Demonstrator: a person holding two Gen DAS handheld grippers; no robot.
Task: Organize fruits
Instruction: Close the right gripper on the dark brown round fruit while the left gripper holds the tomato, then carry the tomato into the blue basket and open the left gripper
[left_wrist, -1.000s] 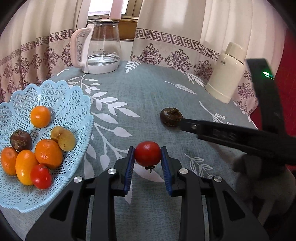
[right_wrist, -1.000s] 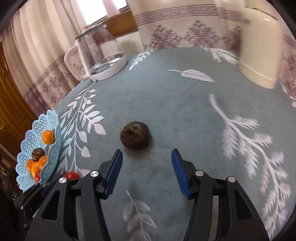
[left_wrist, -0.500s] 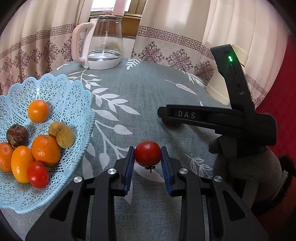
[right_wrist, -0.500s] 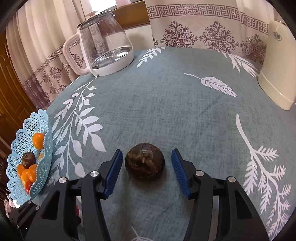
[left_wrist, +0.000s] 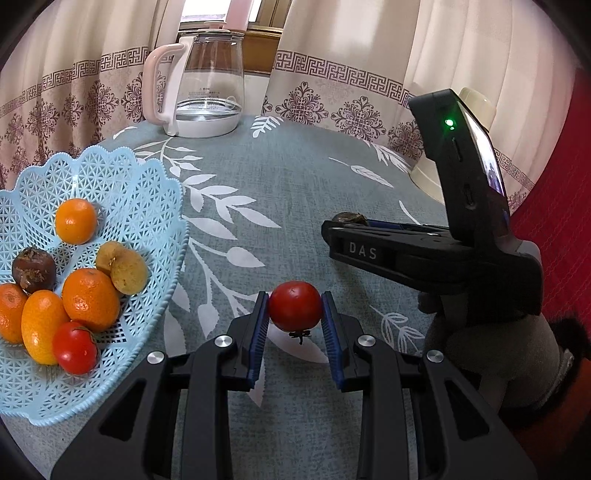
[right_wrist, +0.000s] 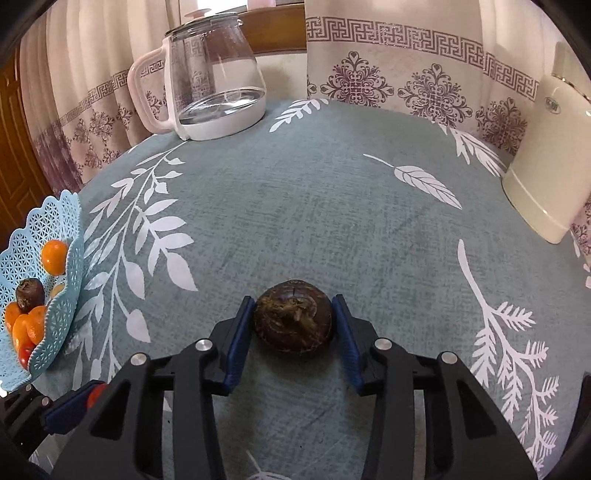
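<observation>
My left gripper is clamped on a round red tomato; both blue ribbed pads touch its sides, stem end pointing down, tomato held above the grey-blue leaf-print tablecloth. My right gripper has its blue pads against both sides of a dark brown wrinkled round fruit; the fruit looks to be resting on the cloth, though contact underneath is hard to confirm. From the left wrist view only the top of that brown fruit shows above the right gripper's black body.

To my left sits a light-blue lattice plastic basket on the cloth. Contents: several oranges, one dark brown fruit, one yellowish-brown fruit, one red tomato. At the far edge of the table stands a clear glass kettle with white handle and base; at the far right, a cream-coloured flask. Patterned curtains hang behind.
</observation>
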